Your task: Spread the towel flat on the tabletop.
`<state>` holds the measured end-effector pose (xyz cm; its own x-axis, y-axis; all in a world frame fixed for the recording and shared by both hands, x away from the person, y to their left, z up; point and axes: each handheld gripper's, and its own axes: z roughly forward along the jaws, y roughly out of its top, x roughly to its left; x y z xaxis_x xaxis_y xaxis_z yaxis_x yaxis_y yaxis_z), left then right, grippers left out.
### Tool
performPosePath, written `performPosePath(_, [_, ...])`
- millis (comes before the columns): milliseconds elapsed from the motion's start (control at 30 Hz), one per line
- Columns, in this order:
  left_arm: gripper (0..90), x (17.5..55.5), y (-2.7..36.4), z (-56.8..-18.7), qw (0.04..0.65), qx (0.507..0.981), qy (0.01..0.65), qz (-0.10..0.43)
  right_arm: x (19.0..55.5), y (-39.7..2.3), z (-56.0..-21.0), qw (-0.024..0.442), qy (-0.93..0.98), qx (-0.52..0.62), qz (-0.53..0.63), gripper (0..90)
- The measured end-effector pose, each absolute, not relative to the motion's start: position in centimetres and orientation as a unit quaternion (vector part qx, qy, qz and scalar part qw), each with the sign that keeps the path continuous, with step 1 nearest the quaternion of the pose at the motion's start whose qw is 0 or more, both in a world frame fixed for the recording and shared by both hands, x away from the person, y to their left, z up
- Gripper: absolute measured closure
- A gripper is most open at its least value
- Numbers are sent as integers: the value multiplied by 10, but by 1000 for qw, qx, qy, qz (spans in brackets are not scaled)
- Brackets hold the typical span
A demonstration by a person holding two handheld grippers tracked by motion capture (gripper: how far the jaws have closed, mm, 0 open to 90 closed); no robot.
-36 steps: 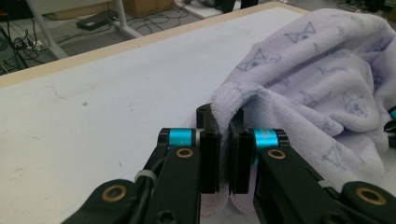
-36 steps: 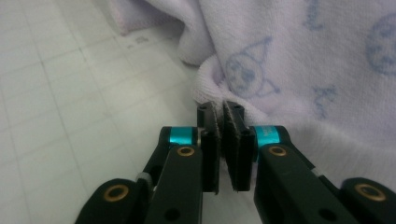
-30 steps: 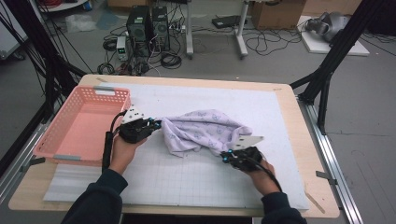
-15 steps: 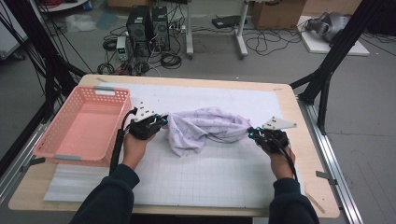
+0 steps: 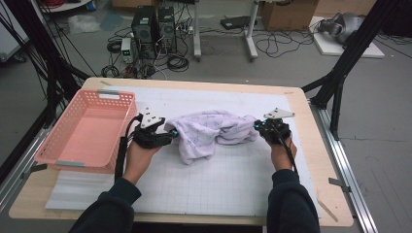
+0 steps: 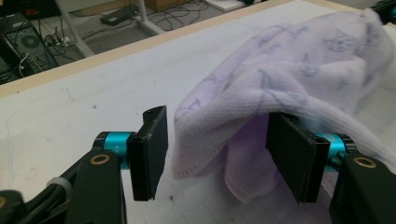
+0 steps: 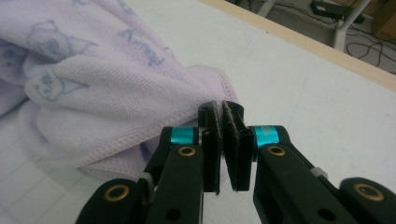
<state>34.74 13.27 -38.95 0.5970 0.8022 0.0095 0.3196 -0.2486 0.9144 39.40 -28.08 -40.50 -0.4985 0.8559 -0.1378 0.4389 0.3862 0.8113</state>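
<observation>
High view: lilac towel (image 5: 210, 133) lies mid-table, basket (image 5: 87, 131) at 9 o'clock. Right gripper (image 7: 223, 140) fingers pinch its hem to stretch it; left gripper (image 6: 224, 163) fingers have just been opening wide, cloth loose between.

Left gripper (image 5: 171, 134) fingers just opened (wide apart) — right gripper (image 5: 256, 127) clamped.
</observation>
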Motion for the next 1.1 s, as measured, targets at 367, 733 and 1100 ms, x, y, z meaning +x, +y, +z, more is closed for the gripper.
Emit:
performPosePath(367, [389, 311, 108, -408, 510, 780, 319, 172, 379, -285, -399, 264, 764, 430, 403, 659])
performPosePath(733, [563, 332, 69, -443, 401, 832, 324, 207, 334, -294, -398, 238, 755, 408, 454, 578])
performPosePath(1100, [843, 334, 85, -435, 438, 816, 326, 187, 329, -232, -420, 178, 820, 320, 441, 598])
